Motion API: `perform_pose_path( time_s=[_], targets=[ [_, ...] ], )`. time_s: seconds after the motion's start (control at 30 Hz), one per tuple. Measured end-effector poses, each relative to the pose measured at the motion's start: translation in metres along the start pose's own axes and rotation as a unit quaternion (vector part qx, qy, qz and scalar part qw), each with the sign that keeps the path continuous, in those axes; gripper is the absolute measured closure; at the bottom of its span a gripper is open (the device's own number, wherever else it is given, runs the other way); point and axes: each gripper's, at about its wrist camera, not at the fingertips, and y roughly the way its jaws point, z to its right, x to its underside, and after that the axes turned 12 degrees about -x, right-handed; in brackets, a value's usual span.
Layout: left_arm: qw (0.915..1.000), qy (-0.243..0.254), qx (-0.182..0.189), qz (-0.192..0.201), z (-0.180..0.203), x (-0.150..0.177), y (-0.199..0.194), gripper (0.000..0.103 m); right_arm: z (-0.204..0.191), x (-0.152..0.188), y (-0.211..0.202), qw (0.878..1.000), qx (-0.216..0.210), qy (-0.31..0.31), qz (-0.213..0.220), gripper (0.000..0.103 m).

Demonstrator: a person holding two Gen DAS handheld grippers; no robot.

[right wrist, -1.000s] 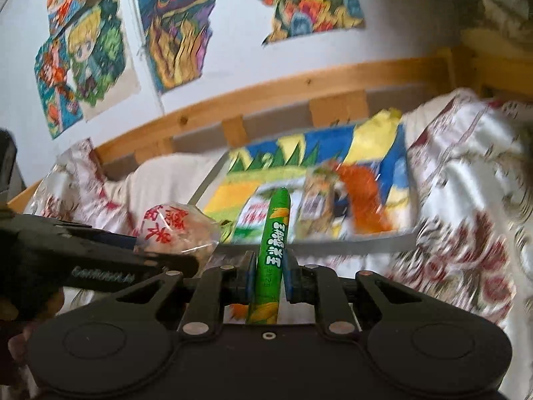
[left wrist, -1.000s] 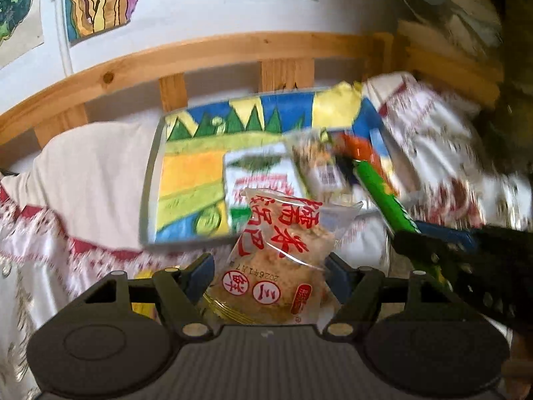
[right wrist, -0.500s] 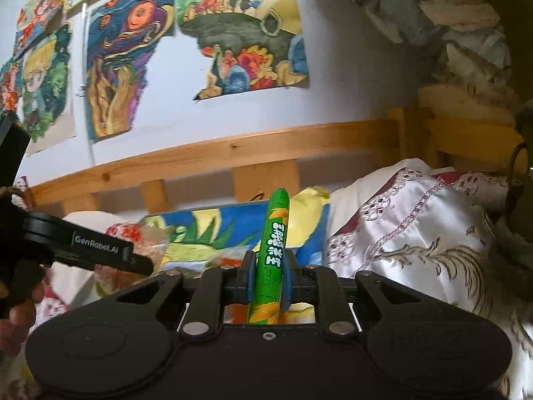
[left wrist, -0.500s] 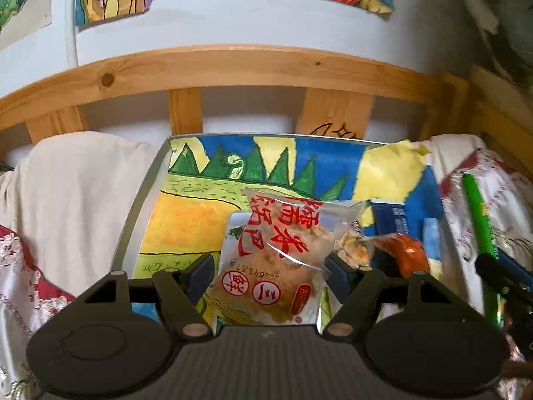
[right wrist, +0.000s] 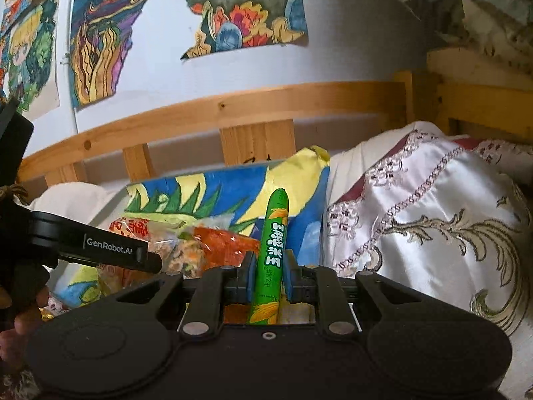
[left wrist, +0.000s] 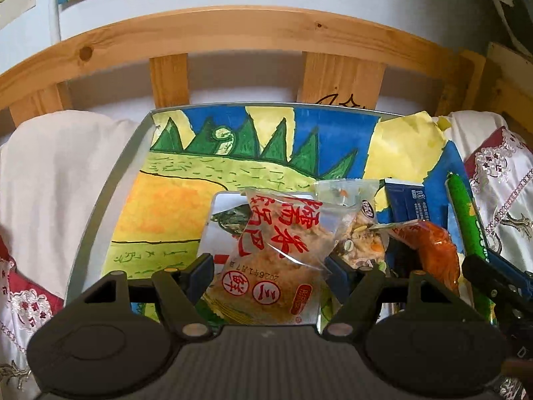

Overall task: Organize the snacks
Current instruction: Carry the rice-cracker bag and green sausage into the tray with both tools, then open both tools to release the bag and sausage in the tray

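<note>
Nearest me, my left gripper [left wrist: 268, 268] has its blue pads about half spread and pressed on both sides of a clear plastic packet of tan rice crisp with red characters [left wrist: 276, 260], which hangs just above the near edge of the shallow metal tray lined with a painted paper landscape [left wrist: 100, 220]. My right gripper [right wrist: 268, 278] has its jaws drawn nearly together, pinching a slim green stick-shaped sausage wrapper with corn pictures and white lettering [right wrist: 271, 256]; the stick stands almost upright and leans slightly right, over the tray's right edge.

In the tray, directly under the rice crisp packet, lies a flat white packet with a dark green picture [left wrist: 226, 223]. To that packet's right sit a clear bag of mixed grain and nut snack [left wrist: 361, 236], then an orange-red shiny sachet [left wrist: 433, 253], and behind those a dark blue carton with white print [left wrist: 408, 203]. The tray's left half shows only the painted lining.

The left gripper tilts steeply down toward the tray; the right one points more gently down. In the right wrist view a hand [right wrist: 20, 320] grips the left tool's black handle at the tray's left.

Around the tray lies white and maroon embroidered satin bedding [right wrist: 433, 206]. Beyond the tray runs a pale wooden slatted bed rail [left wrist: 253, 33], and above that, colourful paintings taped to the white wall [right wrist: 100, 40].
</note>
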Motion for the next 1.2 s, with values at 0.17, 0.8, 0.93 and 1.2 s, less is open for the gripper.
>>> perform_pose_path(
  time_s=[0.17,0.8,0.93,1.2],
  targets=[
    [1.0000,-0.001,0.000,0.001,0.002,0.000,0.000,0.026,0.003,0.003,0.005,1.000,0.005,0.002,-0.008,0.085],
    [0.9999,-0.012,-0.010,0.003,-0.005,0.002,-0.008,0.004,0.002,0.002,0.002,1.000,0.026,0.001,0.000,0.067],
    [0.9990,-0.040,-0.006,0.018,-0.021,0.005,-0.023,0.001,-0.003,0.000,-0.004,1.000,0.025,0.001,0.012,0.057],
    [0.9942,-0.097,-0.009,0.044,-0.064,0.017,-0.064,0.001,-0.024,-0.006,-0.031,0.998,0.020,-0.014,0.056,0.020]
  ],
)
